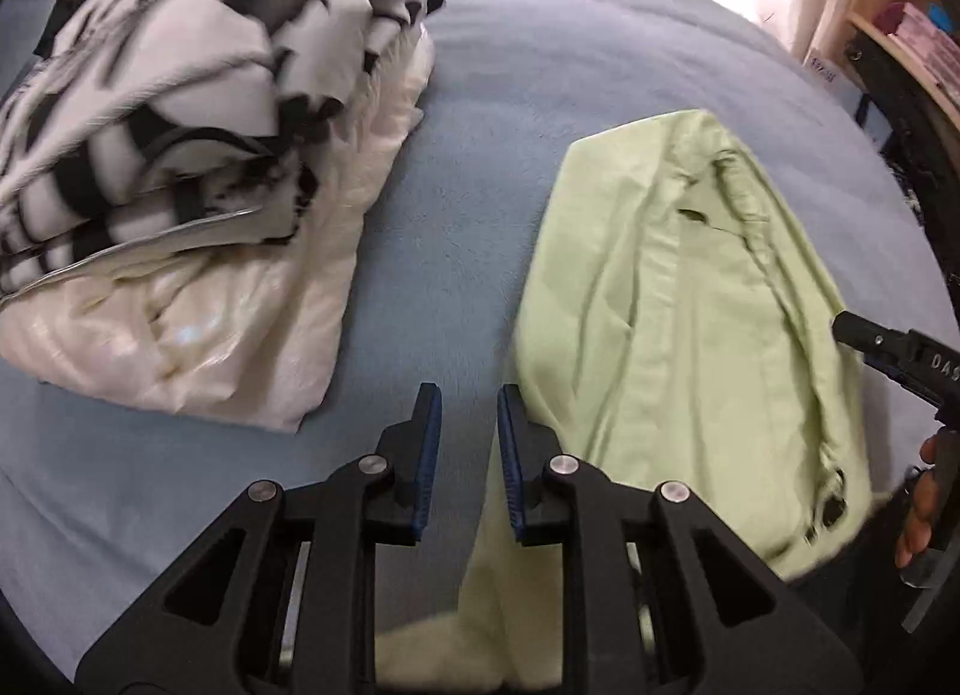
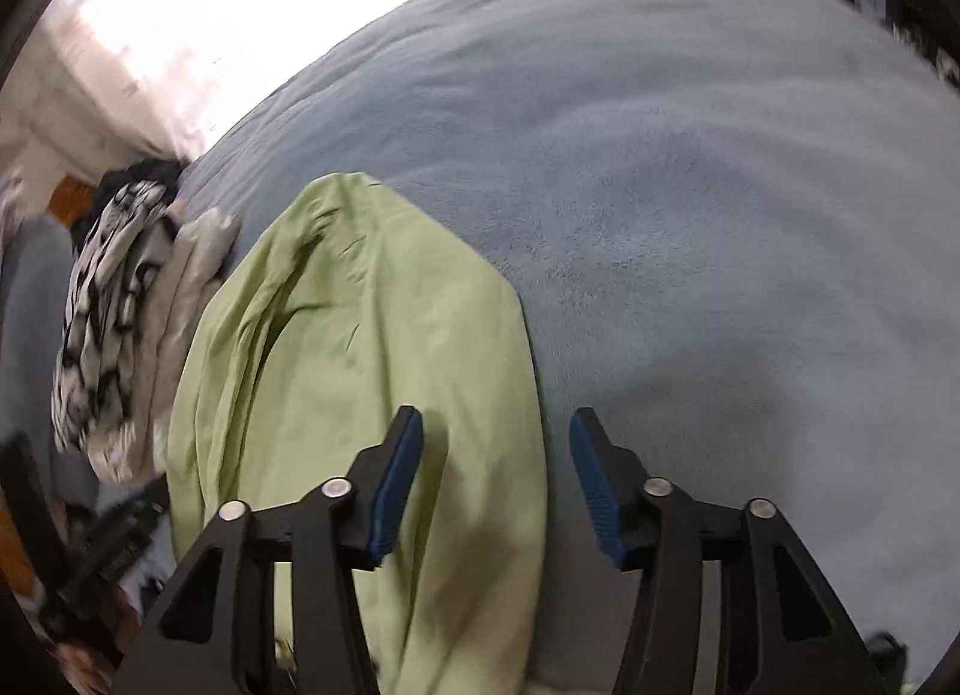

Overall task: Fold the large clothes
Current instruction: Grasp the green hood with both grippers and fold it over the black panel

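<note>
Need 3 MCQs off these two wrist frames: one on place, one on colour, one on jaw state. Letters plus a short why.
1. Where does the black-and-white patterned garment lie?
A. On top of the cream garment
B. Under the green shirt
C. Off the bed, on the floor

2. What colour is the shirt laid out on the blue blanket?
A. Red
B. Light green
C. Navy

3. How do the right gripper jaws stand?
A. Shut on the shirt
B. Shut on nothing
C. Open, holding nothing

Answers:
1 A: in the left wrist view the patterned garment is piled on the cream one.
2 B: it looks pale green in both views.
3 C: a wide gap shows between the blue pads, with no cloth between them.
</note>
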A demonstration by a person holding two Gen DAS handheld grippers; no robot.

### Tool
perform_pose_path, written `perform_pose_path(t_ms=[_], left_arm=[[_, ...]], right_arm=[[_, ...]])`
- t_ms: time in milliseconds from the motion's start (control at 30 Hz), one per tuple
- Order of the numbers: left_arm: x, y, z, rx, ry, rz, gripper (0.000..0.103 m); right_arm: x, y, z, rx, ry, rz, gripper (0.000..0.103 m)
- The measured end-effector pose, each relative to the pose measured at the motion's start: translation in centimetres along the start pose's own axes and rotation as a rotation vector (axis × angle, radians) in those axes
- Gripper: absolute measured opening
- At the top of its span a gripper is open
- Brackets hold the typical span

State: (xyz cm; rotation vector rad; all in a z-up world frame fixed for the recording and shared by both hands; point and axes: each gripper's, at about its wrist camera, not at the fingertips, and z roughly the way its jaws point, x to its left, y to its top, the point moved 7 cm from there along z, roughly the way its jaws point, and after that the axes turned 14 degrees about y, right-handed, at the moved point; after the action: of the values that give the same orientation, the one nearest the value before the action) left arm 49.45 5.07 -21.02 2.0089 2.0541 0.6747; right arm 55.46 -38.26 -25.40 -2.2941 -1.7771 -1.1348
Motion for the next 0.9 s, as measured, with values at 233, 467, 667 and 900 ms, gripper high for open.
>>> perform_pose_path(t_ms=[233, 467, 667, 900], left_arm=[[-0.2, 0.9, 1.6, 0.033, -0.089, -0.059, 0.016], [1.9, 1.8, -1.6, -0.054, -0.249, -0.097, 0.021], [1.8, 2.2, -2.9, -0.064, -0.370, -0.141, 0.021], [1.4, 2.6, -4.2, -0.135, -0.368, -0.120, 0.046]], right_arm=[[-0.7, 2.3, 2.1, -0.027, 0.022, 0.053, 0.061], [-0.8, 2.4, 3.1, -0.054, 0.071, 0.079, 0.062], [-1.0, 1.9, 2.7, -0.056, 0.094, 0.095, 0.062], [-1.5, 1.4, 2.5, -0.057, 0.098, 0.084, 0.062]])
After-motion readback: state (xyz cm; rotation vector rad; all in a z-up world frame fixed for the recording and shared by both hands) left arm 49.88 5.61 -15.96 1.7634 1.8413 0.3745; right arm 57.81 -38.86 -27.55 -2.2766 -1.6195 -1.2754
